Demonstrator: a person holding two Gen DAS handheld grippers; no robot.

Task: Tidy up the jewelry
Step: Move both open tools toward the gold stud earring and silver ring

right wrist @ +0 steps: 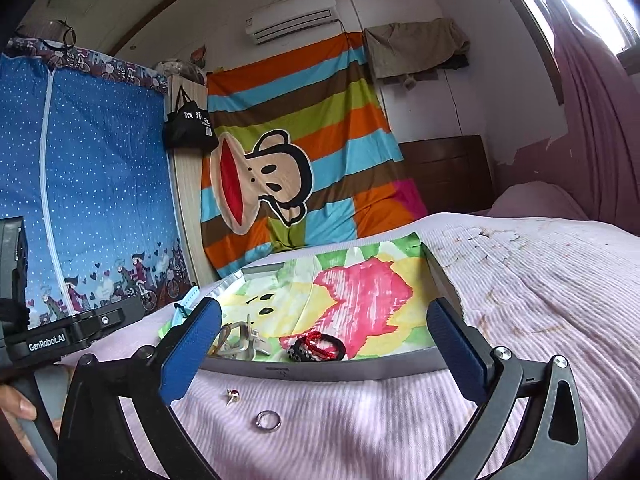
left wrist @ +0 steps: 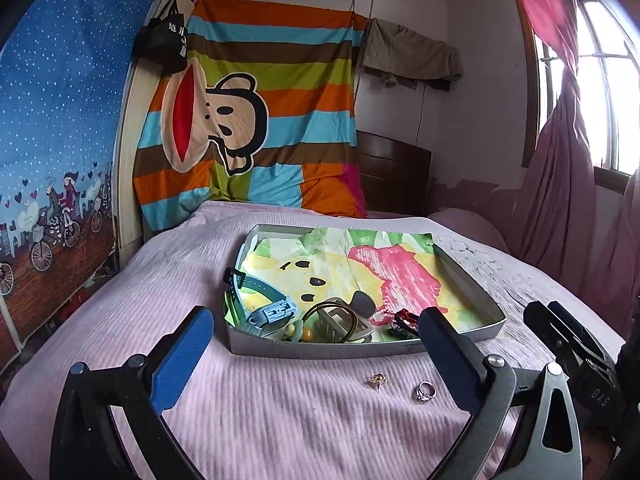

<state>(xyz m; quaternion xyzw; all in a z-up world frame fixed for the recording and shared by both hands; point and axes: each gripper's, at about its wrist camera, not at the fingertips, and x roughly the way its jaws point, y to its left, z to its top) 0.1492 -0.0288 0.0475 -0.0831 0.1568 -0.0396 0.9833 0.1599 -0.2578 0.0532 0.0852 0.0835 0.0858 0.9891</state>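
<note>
Both grippers stand spread wide and empty over the bed. Between the right gripper fingers, just ahead and low, lie a silver ring and an earring. From the left gripper the ring sits toward its right finger, so the right one looks better placed. The tray lies beyond.

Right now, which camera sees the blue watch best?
The left wrist view: the blue watch lies in full sight in the tray's near left corner. The right wrist view shows only a strap end; the gripper's blue finger hides the rest.
</note>
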